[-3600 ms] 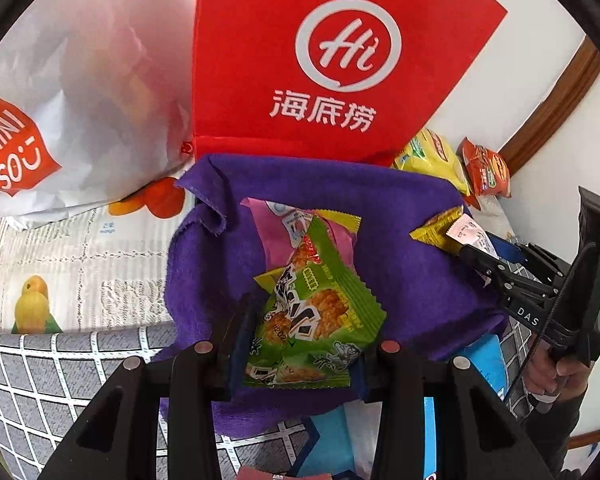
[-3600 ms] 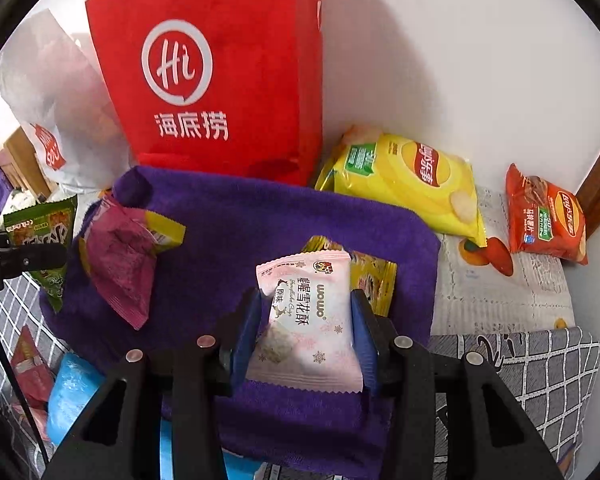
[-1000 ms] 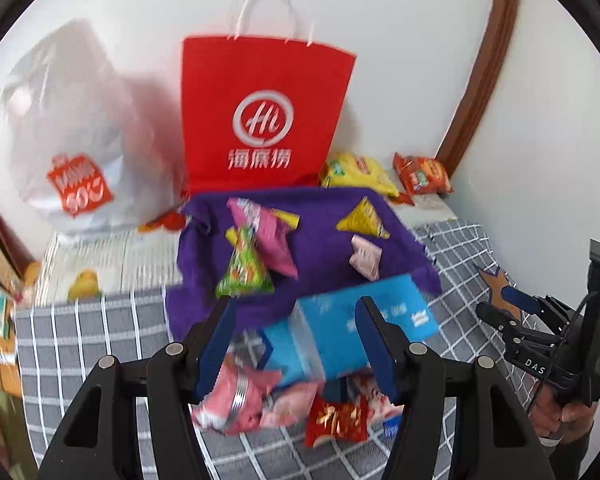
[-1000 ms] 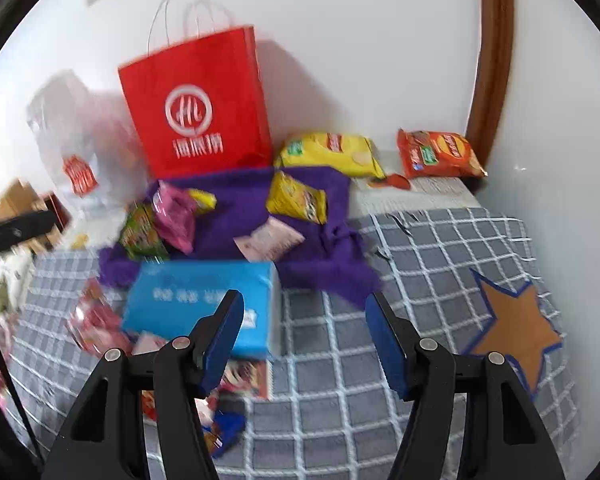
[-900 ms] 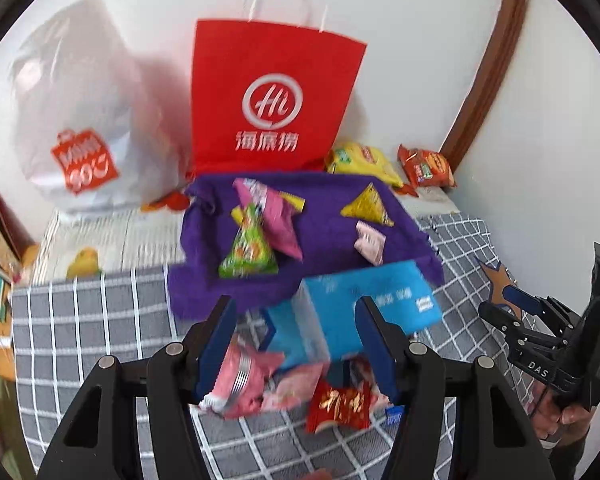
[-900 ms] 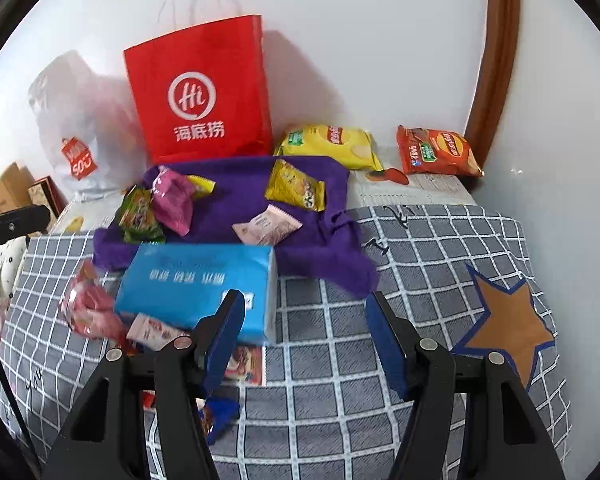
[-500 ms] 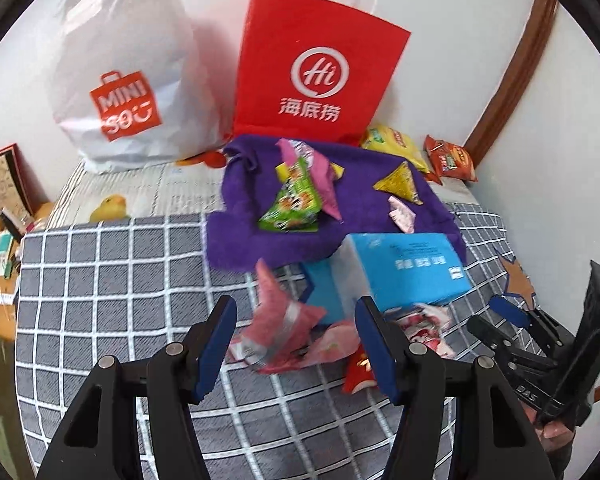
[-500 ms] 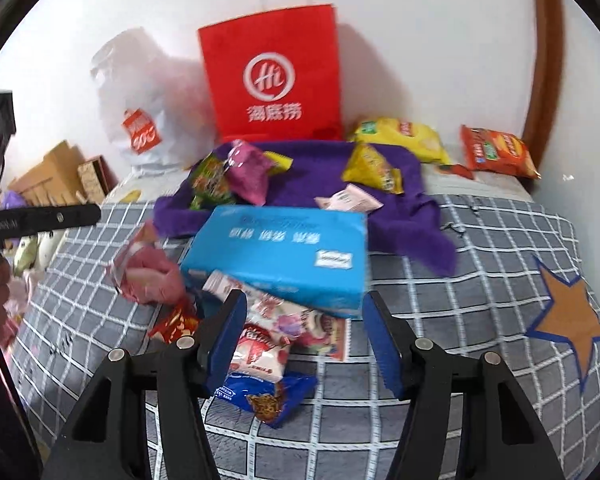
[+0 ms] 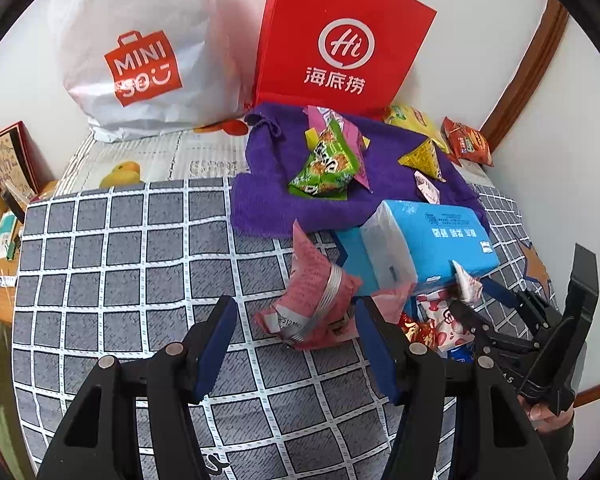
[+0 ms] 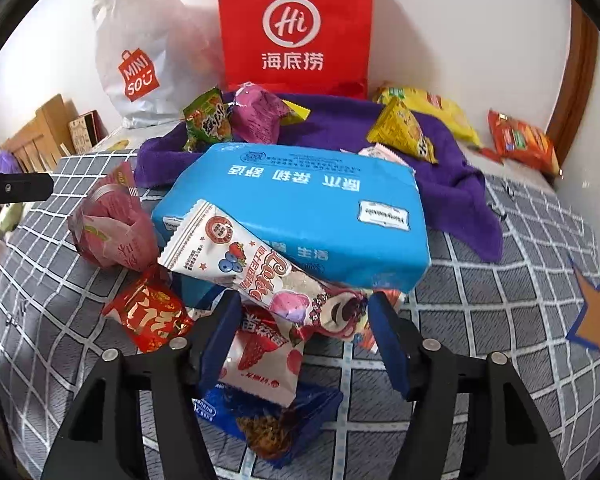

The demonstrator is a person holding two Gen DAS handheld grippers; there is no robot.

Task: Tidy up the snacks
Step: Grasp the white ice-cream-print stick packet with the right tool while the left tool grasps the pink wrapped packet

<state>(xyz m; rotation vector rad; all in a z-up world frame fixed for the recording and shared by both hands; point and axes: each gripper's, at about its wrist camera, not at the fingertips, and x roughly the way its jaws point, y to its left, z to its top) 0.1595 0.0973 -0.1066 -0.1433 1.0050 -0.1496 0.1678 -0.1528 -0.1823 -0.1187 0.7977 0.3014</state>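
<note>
While above checked cover (image 9: 120, 264), left gripper (image 9: 296, 344) jaws spread, framing pink packet (image 9: 312, 300). Right gripper (image 10: 304, 340) jaws just widened, straddling Lotso wrapper (image 10: 268, 272), seemingly without contact.

My left tongs (image 9: 292, 342) and right tongs (image 10: 304, 338) are matte black plastic with blue pads (image 9: 216, 344) and silver screws (image 9: 175, 347).

Snack packets (image 10: 260, 276) heaped, others on purple towel (image 9: 268, 200)
</note>
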